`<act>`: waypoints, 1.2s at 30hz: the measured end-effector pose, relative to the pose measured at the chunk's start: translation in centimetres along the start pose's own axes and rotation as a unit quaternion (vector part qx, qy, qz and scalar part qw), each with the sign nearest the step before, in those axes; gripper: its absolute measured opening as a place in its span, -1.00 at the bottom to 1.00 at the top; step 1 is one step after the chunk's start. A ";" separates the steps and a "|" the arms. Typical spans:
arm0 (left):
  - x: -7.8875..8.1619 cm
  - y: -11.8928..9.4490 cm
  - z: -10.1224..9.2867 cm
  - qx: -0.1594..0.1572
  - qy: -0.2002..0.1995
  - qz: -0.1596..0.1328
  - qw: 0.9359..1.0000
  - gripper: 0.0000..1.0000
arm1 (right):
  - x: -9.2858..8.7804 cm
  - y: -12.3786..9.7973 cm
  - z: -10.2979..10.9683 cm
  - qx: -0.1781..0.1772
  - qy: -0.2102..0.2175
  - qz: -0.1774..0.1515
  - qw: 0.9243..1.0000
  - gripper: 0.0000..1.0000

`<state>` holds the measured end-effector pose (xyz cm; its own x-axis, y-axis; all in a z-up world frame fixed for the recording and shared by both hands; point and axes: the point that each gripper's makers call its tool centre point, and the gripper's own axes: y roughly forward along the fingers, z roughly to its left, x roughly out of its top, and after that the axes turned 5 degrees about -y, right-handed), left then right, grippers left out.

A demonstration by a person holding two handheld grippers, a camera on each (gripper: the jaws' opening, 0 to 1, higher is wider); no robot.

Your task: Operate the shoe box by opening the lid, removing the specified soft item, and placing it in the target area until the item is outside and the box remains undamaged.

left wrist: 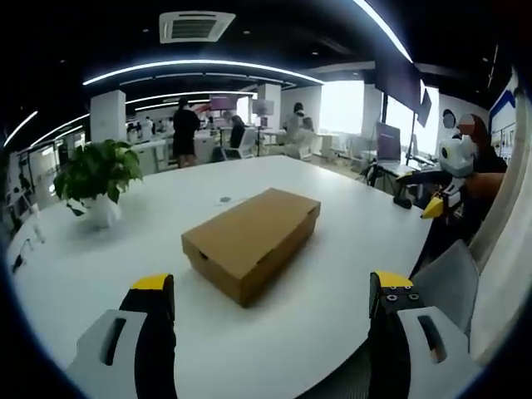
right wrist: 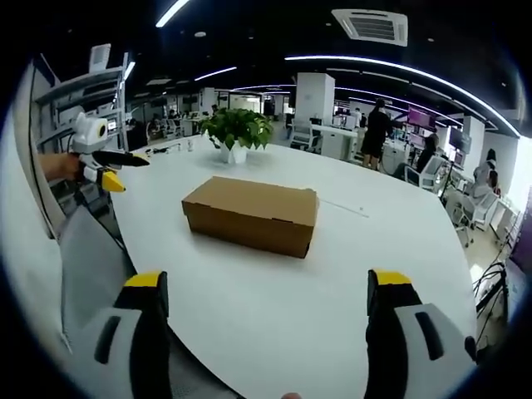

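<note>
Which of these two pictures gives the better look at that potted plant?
The right gripper view: the potted plant stands behind the shoe box, upright and central. In the left gripper view the potted plant sits off toward the warped edge.

The left claw (left wrist: pixel 272 291) is spread wide, its two black, yellow-tipped jaws rising far apart with nothing between them. The right claw (right wrist: pixel 270 291) is spread just as wide and holds nothing. In the right gripper view the left claw shows at the left edge, gripped by a hand (right wrist: pixel 60 166).
</note>
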<state>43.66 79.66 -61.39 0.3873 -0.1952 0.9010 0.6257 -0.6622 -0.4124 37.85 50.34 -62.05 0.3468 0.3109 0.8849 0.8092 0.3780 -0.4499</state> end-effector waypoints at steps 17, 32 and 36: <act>-0.7 1.8 0.9 0.017 -0.012 0.004 1.000 1.00 | -0.1 2.8 -0.8 0.035 -0.016 0.005 0.999 0.81; -1.5 3.6 2.2 0.061 -0.027 0.010 0.998 0.96 | -0.1 6.0 -2.3 0.062 -0.044 0.002 0.997 0.73; -1.7 4.2 2.4 0.065 -0.037 0.009 0.997 0.95 | -0.4 7.0 -2.9 0.072 -0.059 0.005 0.996 0.70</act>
<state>47.26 78.89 -64.96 0.4443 -0.1496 0.8833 0.6994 -0.5582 -0.4464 44.74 50.30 -65.16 0.2891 0.4114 0.8644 0.7264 0.4937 -0.4780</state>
